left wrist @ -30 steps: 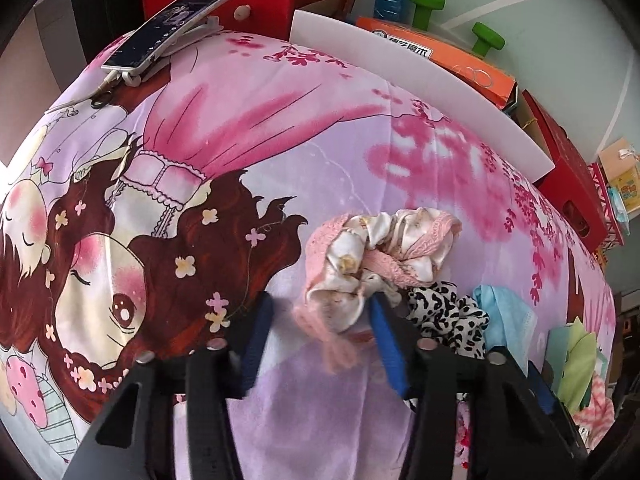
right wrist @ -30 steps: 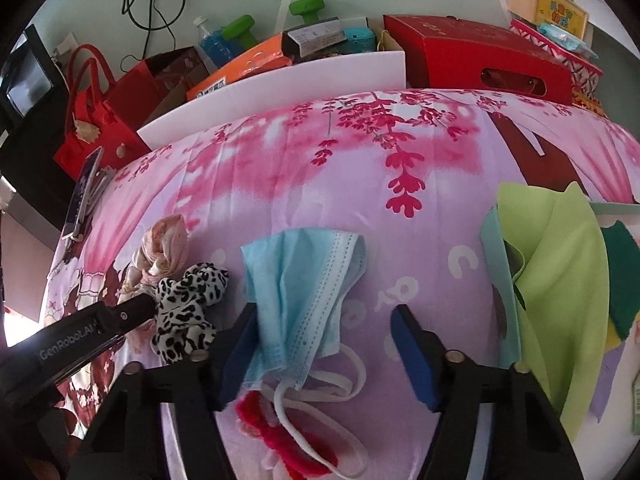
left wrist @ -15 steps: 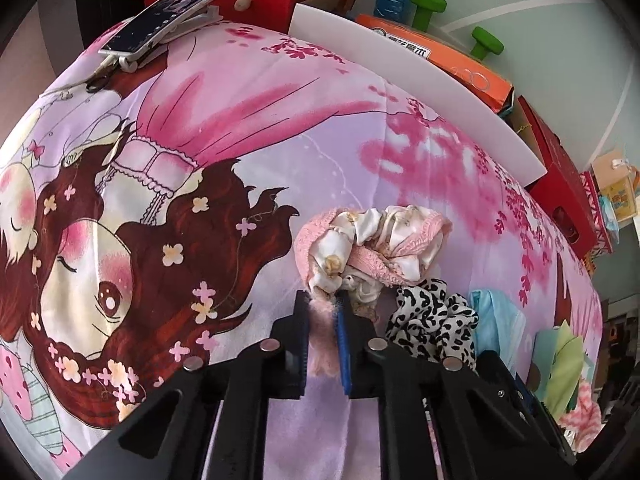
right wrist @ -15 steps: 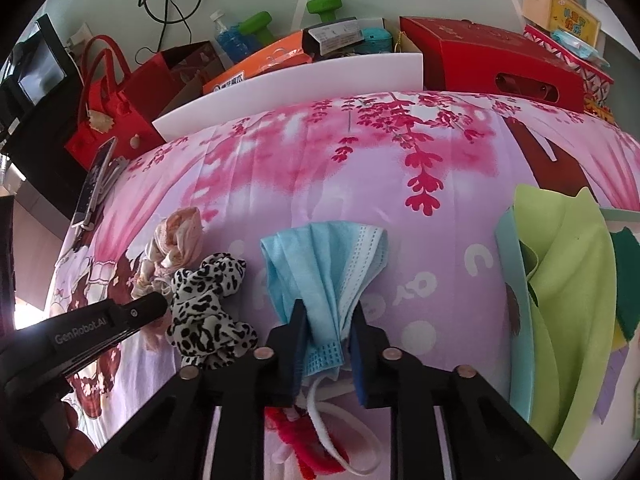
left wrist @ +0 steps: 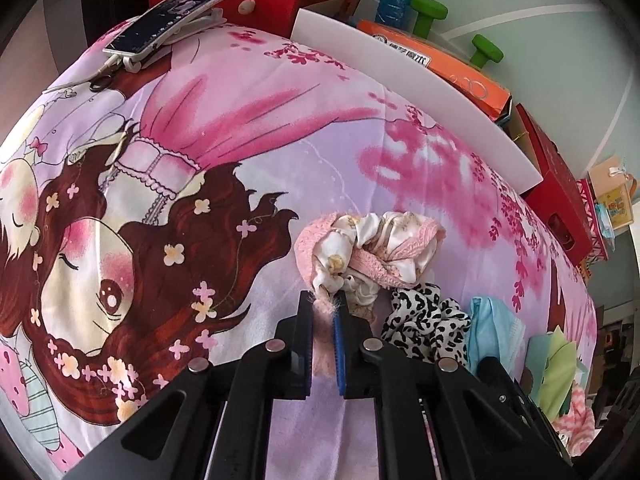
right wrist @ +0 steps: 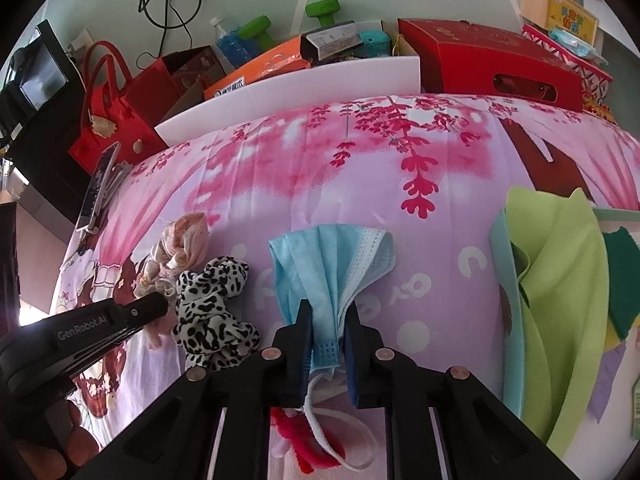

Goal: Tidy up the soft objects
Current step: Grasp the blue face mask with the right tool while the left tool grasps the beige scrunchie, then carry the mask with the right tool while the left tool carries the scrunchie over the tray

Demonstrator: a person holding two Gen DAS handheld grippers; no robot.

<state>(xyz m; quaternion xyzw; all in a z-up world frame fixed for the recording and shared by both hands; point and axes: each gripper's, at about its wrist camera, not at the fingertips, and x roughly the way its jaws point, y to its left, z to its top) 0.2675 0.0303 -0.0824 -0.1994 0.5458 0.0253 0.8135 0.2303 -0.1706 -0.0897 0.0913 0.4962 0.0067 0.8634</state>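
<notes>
We have two soft things in hand at once: the pink fuzzy scrunchie (left wrist: 370, 258), bunched with a cream satin one on the cartoon-print bedsheet (left wrist: 248, 128), and the blue face mask (right wrist: 332, 268) lying just right of the leopard-print scrunchie (right wrist: 212, 308). Our left gripper (left wrist: 324, 320) has its fingers clamped on a tuft at the near edge of the pink scrunchie; our right gripper (right wrist: 327, 336) has its fingers pinched on the gathered lower edge of the mask, whose white ear loops (right wrist: 340, 436) trail beneath over something red. To do this step well, we judge we should lift each piece straight up and slowly, since the left hold is only on a thin bit of fluff and could slip, and the satin scrunchie may come along tangled. The mask loops could snag the red piece, so we should watch them as we raise it, and keep clear of the green felt sheets (right wrist: 560, 300) to the right.
</notes>
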